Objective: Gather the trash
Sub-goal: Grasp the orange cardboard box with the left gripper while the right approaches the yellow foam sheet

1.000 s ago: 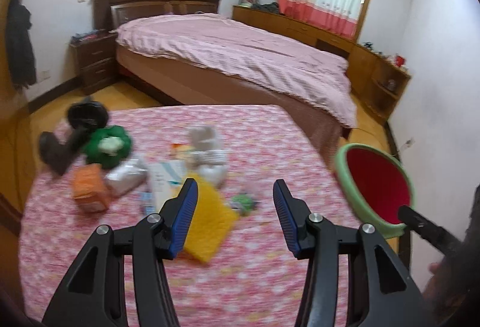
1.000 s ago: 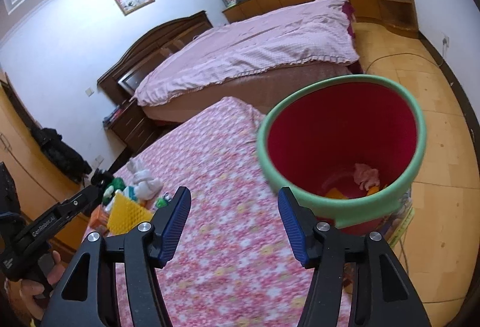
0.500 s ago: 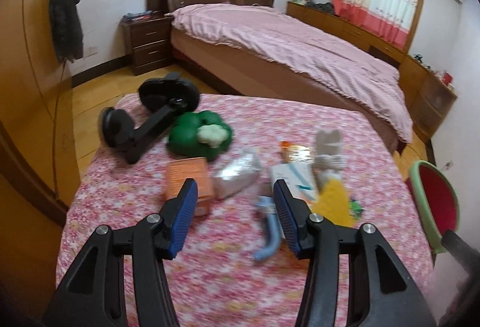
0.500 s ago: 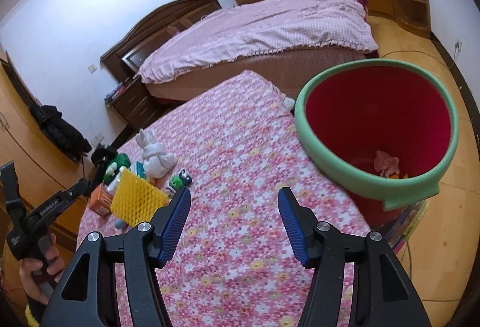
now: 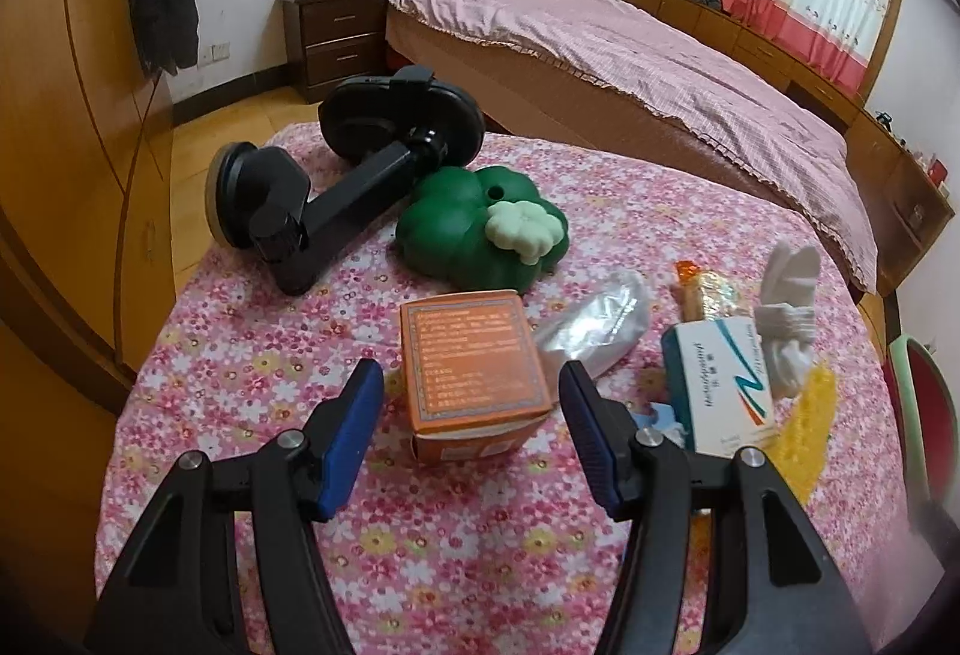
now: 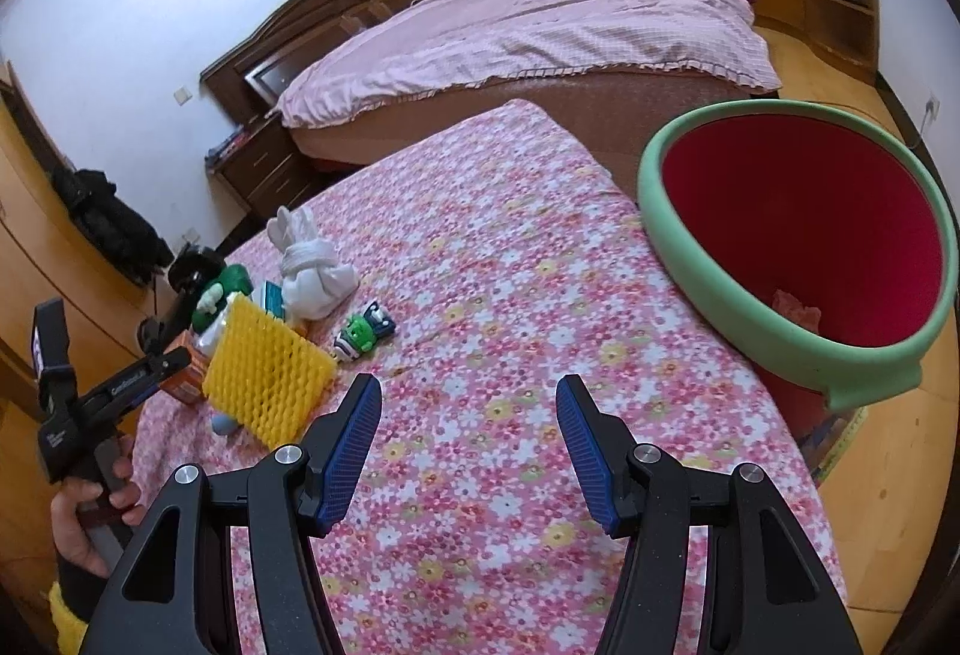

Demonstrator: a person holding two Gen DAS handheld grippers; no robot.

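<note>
An orange box (image 5: 474, 367) lies on the flowered table (image 5: 252, 355), right in front of my open left gripper (image 5: 471, 427), its near end between the blue pads. Beside it lie a clear plastic wrapper (image 5: 600, 319), a white and teal carton (image 5: 717, 385), an orange snack wrapper (image 5: 699, 289) and yellow foam netting (image 5: 810, 415). My right gripper (image 6: 468, 445) is open and empty over the bare tablecloth (image 6: 480, 475). The red bin with a green rim (image 6: 798, 247) stands at the table's right edge; the netting (image 6: 264, 373) lies to my left.
A black phone mount (image 5: 336, 175), a green clover-shaped toy (image 5: 480, 229) and a white cloth rabbit (image 5: 786, 307) also sit on the table. A small green toy car (image 6: 363, 331) lies near the netting. A bed (image 5: 630, 54) stands behind, and a wooden wardrobe (image 5: 60, 114) stands to the left.
My left gripper has swung left and come closer to the orange box, which now fills the space before its fingers. My right gripper has drawn back from the bin toward the table's middle.
</note>
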